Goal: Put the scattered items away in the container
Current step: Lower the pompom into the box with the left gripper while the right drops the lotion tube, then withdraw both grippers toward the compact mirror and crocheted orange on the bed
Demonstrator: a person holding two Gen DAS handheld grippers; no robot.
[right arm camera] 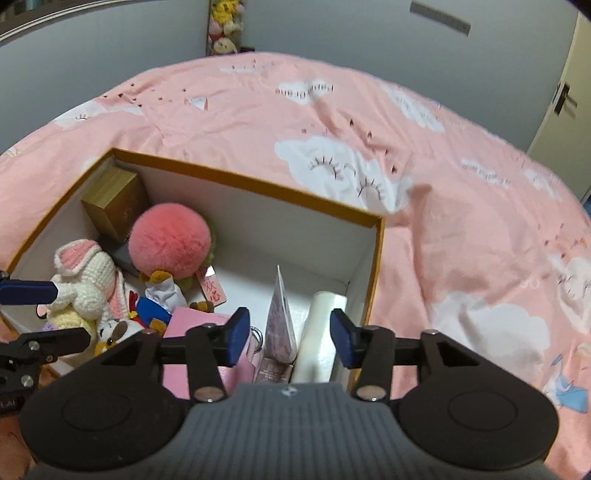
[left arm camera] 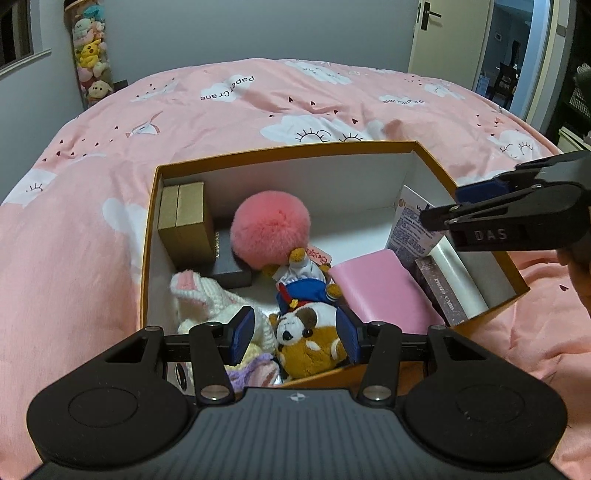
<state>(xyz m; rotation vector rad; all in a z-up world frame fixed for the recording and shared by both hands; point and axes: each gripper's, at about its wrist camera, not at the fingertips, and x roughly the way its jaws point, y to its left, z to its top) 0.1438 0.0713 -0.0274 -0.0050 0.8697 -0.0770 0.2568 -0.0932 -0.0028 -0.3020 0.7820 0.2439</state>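
Note:
An open orange-rimmed box (left arm camera: 288, 149) with white walls sits on the bed. Inside lie a pink pompom (left arm camera: 269, 229), a brown box (left arm camera: 186, 221), a crocheted bunny (left arm camera: 207, 299), a red-panda plush (left arm camera: 310, 332), a pink case (left arm camera: 384, 291), a booklet and a white roll (left arm camera: 458, 273). My left gripper (left arm camera: 295, 336) is open, its pads on either side of the plush head, above the box's near side. My right gripper (right arm camera: 290, 336) is open and empty above the white roll (right arm camera: 319, 336) and booklet (right arm camera: 280, 317); it also shows in the left wrist view (left arm camera: 461, 206).
The box (right arm camera: 258, 184) rests on a pink cloud-print duvet (left arm camera: 258, 107) that covers the whole bed. A clear tube of plush toys (left arm camera: 90, 51) stands against the far wall. A door (left arm camera: 447, 33) is at the right.

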